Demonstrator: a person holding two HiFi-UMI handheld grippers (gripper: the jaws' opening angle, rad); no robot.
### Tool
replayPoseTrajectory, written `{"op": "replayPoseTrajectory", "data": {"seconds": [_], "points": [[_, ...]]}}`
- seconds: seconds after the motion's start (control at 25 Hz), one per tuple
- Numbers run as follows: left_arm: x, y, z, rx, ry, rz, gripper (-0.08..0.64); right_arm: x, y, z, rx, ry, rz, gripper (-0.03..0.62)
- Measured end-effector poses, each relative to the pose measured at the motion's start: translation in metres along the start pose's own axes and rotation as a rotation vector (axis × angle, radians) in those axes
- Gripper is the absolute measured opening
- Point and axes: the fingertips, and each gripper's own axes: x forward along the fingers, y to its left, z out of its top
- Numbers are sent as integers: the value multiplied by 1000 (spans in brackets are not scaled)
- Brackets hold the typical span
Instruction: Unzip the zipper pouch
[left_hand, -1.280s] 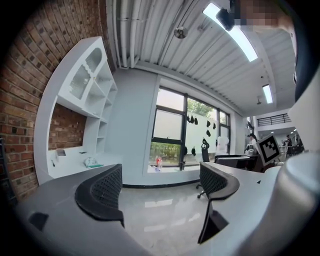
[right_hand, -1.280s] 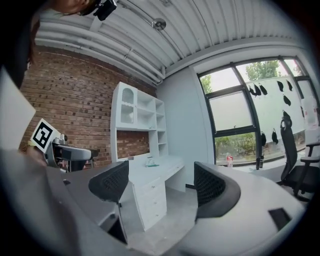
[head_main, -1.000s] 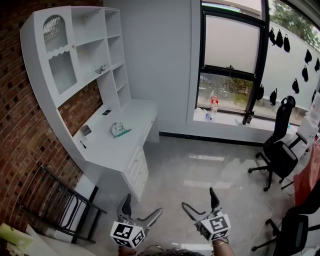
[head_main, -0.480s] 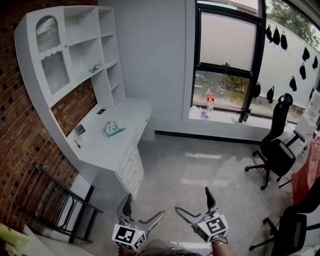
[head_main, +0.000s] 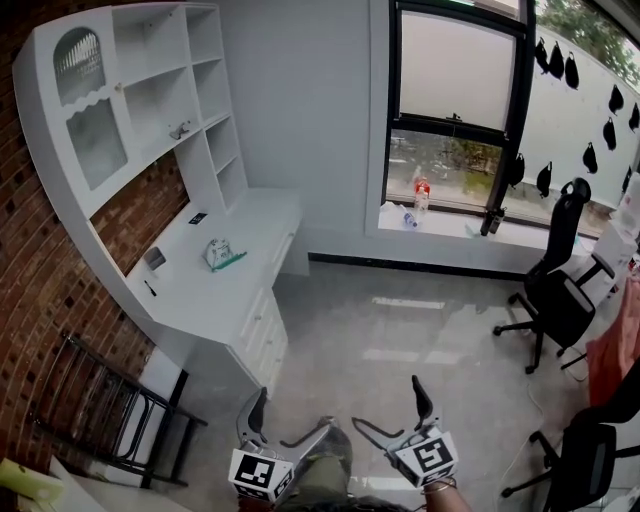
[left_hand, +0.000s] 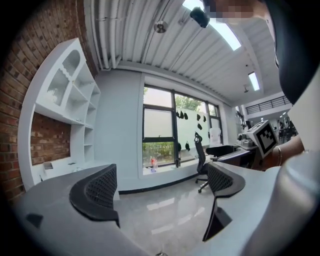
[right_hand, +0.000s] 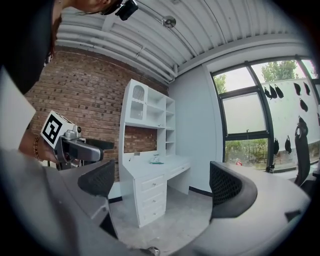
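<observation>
Head view first: small pale-green zipper pouch (head_main: 221, 255) lying on the long white desk (head_main: 215, 295) against the red brick wall (head_main: 40, 270), upper left. Both tools are well apart from it, down at the bottom edge over the glossy grey floor (head_main: 400, 330). Left hand-held gripper (head_main: 290, 412) sits bottom centre-left, jaws spread wide. Right hand-held gripper (head_main: 388, 405) is just beside it, jaws spread too, and the two sets of tips angle toward each other.

Over to the left gripper view: left hand-held gripper (left_hand: 160, 185) splayed wide, with only shiny floor and the far window (left_hand: 160, 137) showing between its black ribbed pads (left_hand: 97, 186). The pouch I can't make out here.

Right gripper view now: right hand-held gripper (right_hand: 164, 184) has just been opening its jaws and they stand at full spread, gripping nothing, with bare floor between the pads. The zipper pouch (right_hand: 156, 160) sits on top of the desk (right_hand: 150, 197), straight ahead and far off, framed in the gap between the two jaws.
</observation>
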Motion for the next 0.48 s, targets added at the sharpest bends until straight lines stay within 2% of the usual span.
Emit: {"op": "replayPoseTrajectory", "data": {"seconds": [0.28, 0.48], "points": [[59, 36, -5, -68, -9, -15, 566, 48, -35, -8, -59, 6, -11, 569], [115, 83, -9, -45, 22, 1, 566, 100, -66, -4, -95, 21, 5, 569]]}}
